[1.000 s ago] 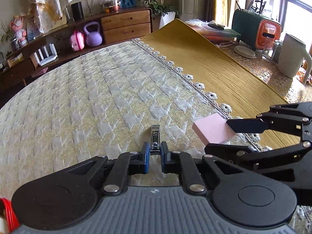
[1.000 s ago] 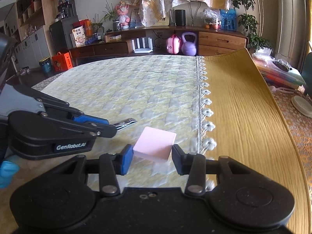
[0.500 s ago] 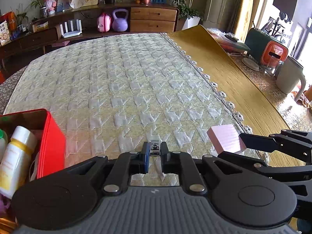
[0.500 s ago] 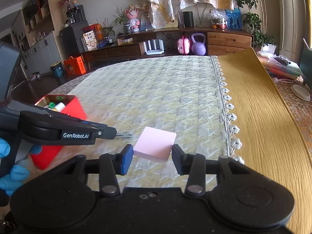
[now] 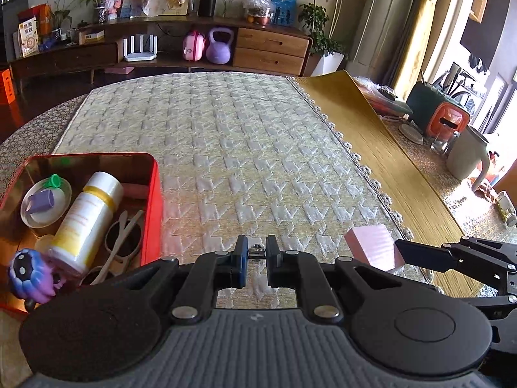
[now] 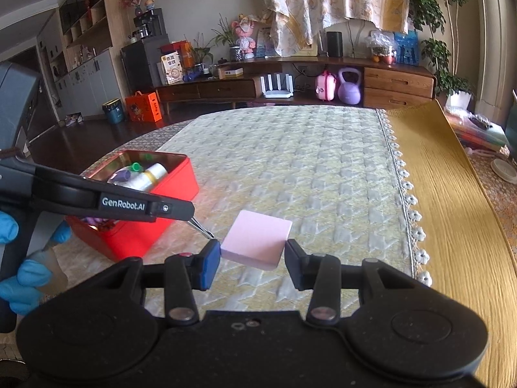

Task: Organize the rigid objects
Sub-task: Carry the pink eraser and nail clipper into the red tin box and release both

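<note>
Glossy red tin (image 5: 155,194) — quilted cloth (image 5: 258,161), matt pink block (image 6: 257,241).

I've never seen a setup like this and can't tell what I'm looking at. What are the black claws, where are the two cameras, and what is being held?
Each black claw is a hand-held two-finger gripper; a camera on each looks along its fingers. In the left wrist view, the left gripper pinches small metal nail clippers. In the right wrist view, the right gripper clamps a flat pink square block. Both hover over a quilted cream tablecloth. The open red tin box holds a white bottle.
</note>
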`<state>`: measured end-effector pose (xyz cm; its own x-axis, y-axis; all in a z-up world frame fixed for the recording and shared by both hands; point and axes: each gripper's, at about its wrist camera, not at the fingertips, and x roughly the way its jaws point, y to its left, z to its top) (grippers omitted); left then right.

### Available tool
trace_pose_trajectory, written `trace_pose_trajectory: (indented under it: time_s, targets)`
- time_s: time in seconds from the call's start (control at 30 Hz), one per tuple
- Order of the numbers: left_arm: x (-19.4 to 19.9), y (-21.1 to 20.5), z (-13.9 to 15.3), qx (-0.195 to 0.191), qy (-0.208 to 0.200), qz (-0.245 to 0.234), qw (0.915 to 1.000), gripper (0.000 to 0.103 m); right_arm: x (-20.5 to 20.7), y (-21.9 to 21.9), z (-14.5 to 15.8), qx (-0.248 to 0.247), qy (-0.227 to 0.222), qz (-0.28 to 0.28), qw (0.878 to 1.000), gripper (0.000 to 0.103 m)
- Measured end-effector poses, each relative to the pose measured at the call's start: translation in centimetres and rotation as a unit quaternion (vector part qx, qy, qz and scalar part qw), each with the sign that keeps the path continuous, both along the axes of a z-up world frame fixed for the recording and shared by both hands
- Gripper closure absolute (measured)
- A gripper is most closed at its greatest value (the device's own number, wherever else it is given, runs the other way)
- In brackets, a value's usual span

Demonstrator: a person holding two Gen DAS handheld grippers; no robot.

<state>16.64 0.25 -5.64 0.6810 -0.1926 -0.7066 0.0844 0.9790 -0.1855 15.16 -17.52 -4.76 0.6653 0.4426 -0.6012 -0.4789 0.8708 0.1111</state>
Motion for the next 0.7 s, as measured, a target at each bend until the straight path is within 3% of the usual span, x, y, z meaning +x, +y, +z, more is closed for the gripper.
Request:
trace_pose_trajectory:
  time_s: [0.4,0.7]
  targets:
    - [-1.1,6.8,3.2,-0.026,-0.018,0.054,0.9981,0.092,-0.6,4.6,1.7,-0.005,-0.015,0.04,0.999,0.061]
    - [-0.9,12.8,4.4,-0.049,-0.029,0.122,0.9909,0.092,0.4,9.4,2.7,-0.008,-0.023,0.08,0.997,0.061]
